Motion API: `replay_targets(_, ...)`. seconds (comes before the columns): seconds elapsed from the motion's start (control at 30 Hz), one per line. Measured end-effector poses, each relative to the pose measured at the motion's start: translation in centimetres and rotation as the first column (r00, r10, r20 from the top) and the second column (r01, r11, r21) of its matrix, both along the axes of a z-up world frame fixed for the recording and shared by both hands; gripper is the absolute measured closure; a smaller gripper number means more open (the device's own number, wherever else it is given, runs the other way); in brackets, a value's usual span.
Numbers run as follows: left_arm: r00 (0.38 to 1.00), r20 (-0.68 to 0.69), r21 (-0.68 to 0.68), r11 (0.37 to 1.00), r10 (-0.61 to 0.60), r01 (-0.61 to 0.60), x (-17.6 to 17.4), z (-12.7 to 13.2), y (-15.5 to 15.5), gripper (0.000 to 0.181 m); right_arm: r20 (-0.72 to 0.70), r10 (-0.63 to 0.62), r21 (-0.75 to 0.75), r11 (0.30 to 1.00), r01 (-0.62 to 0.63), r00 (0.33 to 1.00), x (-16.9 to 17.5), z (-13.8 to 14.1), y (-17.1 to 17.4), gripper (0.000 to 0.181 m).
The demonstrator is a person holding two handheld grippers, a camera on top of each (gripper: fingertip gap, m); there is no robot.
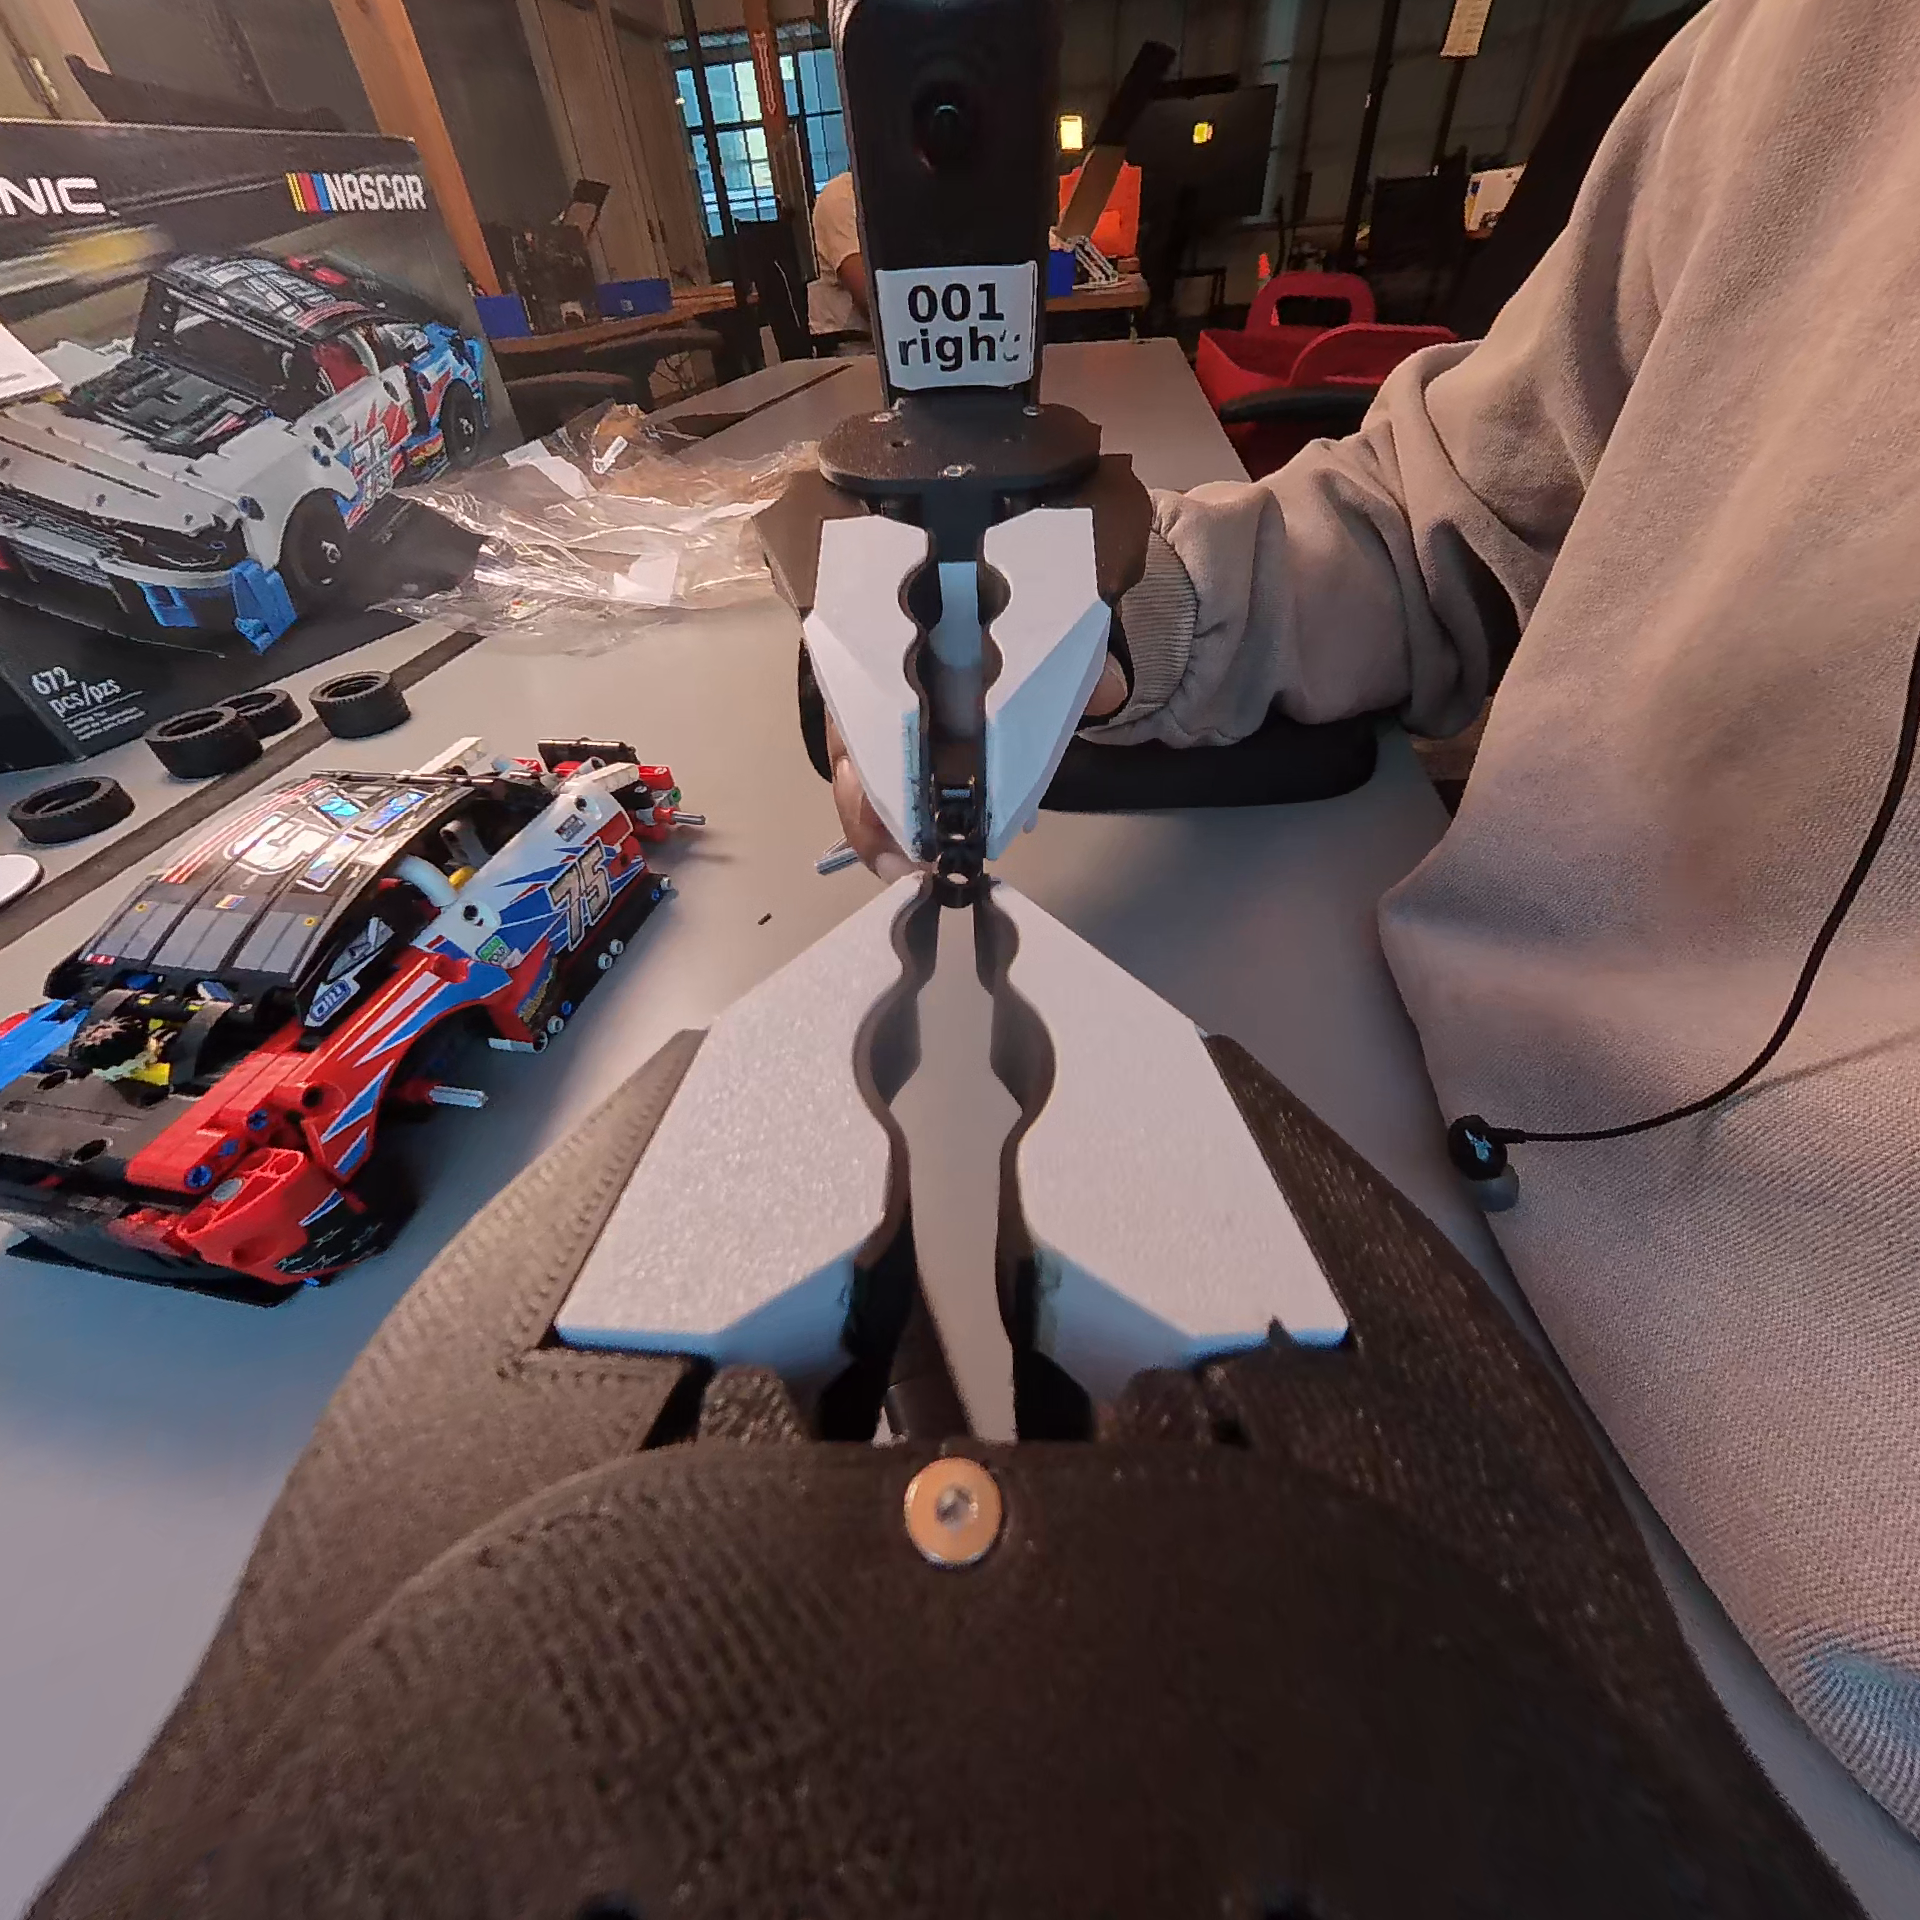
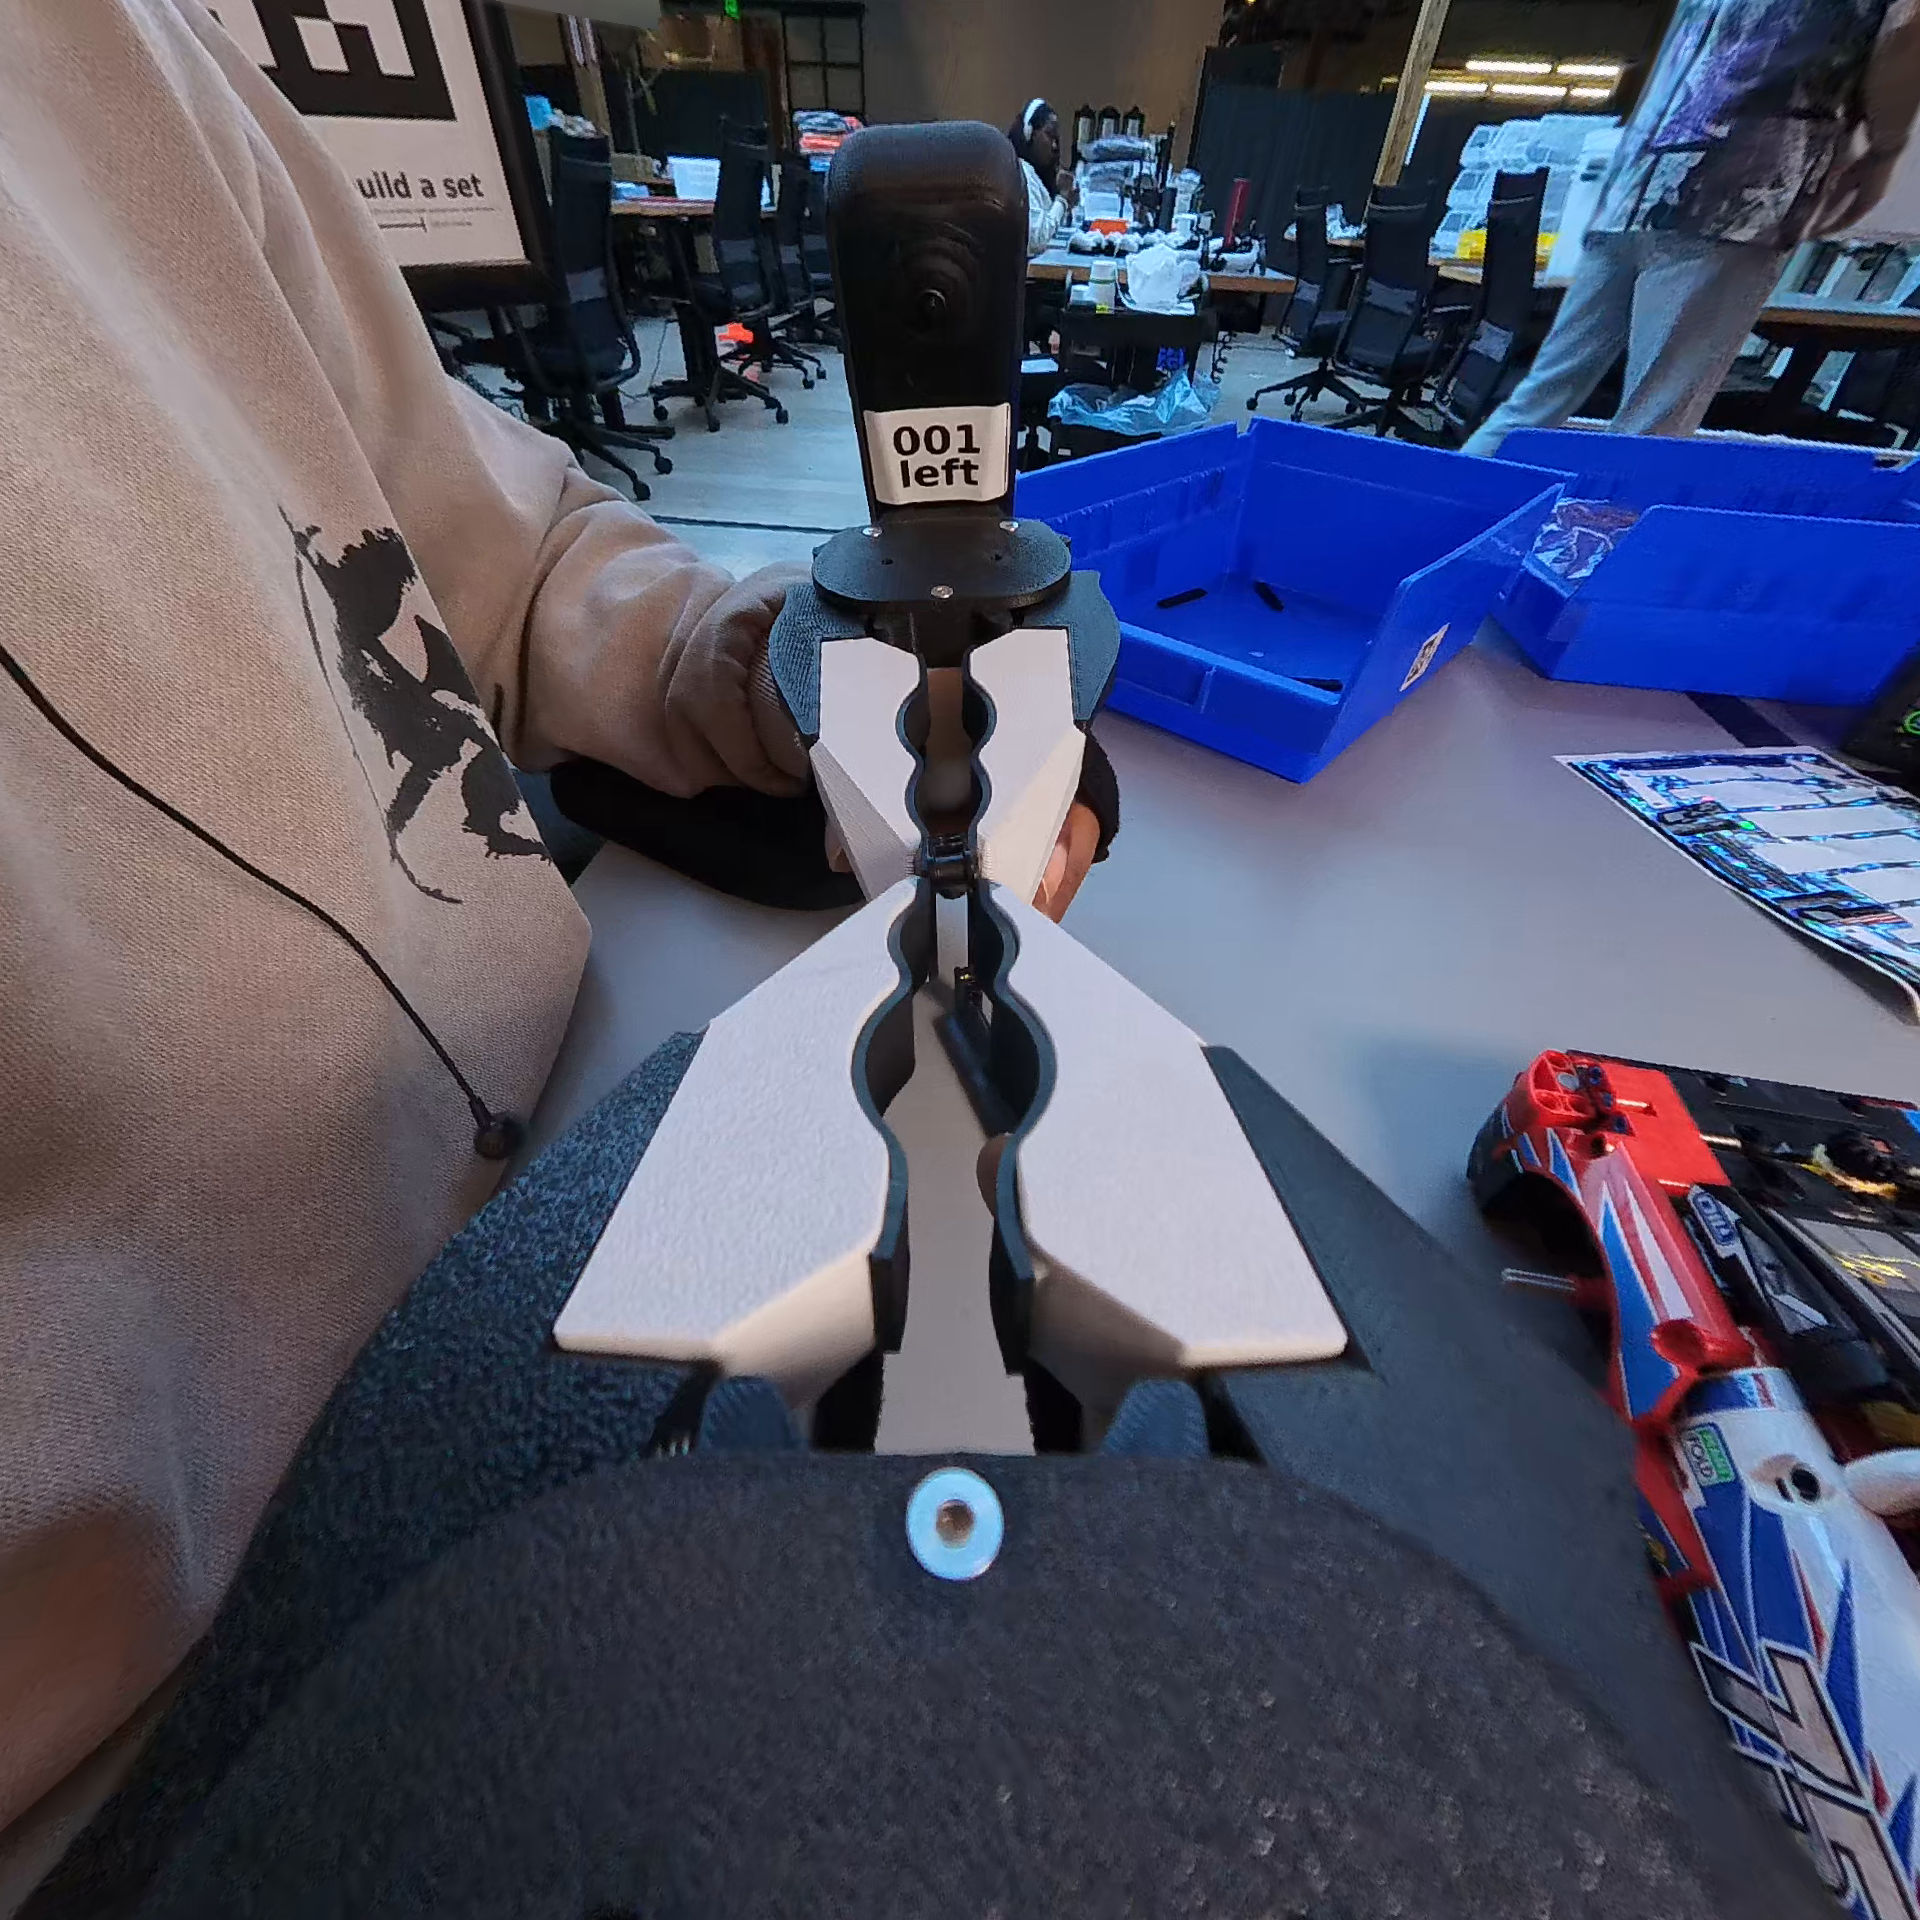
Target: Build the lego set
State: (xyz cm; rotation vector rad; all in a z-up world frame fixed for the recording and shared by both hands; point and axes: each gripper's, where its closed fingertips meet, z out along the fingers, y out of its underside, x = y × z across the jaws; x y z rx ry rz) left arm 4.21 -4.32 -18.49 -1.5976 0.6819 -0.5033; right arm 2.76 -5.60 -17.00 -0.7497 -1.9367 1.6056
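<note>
The left gripper (image 1: 954,891) and right gripper (image 2: 951,883) meet tip to tip above the grey table (image 1: 1195,935), each clamped on an end of a small black lego piece (image 1: 952,831); the half-built car (image 1: 343,997) lies to the side, its four loose tyres (image 1: 358,704) beyond it near the box (image 1: 208,343). To mate the parts well, I'd keep both tips in line and press straight; what kind of piece this is, and whether it is one part or two, is too small to tell.
</note>
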Motion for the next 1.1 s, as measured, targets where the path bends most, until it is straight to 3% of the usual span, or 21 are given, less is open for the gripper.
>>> replay_targets(0.33, 0.995, -0.006, -0.045, 0.994, 0.097, -0.098, -1.7, -0.9, 1.1, 0.178, 0.004, -0.048, 0.023, 0.999, 0.048, 0.999, 0.1, 0.0, 2.5, 0.177)
replay_targets(0.47, 0.983, -0.061, -0.077, 0.981, 0.172, -0.176, -3.0, -1.8, 1.8, 0.171, 0.081, -0.157, 0.172, 0.975, 0.142, 0.984, 0.1, -2.7, 5.8, 0.176)
replay_targets(0.6, 0.977, -0.125, -0.194, 0.962, 0.171, -0.193, -3.2, -3.7, 2.3, 0.158, 0.144, -0.211, 0.282, 0.945, 0.164, 0.967, 0.9, -5.6, 7.4, 0.176)
replay_targets(0.9, 0.969, -0.245, -0.46, 0.883, -0.028, -0.091, -2.7, -6.3, 3.0, 0.147, 0.255, -0.231, 0.383, 0.916, 0.121, 0.939, 2.1, -8.9, 7.4, 0.176)
replay_targets(1.1, 0.902, -0.373, -0.616, 0.785, -0.217, -0.066, -1.5, -9.9, 2.1, 0.134, 0.304, -0.243, 0.433, 0.896, 0.093, 0.921, 2.6, -10.3, 7.4, 0.176)
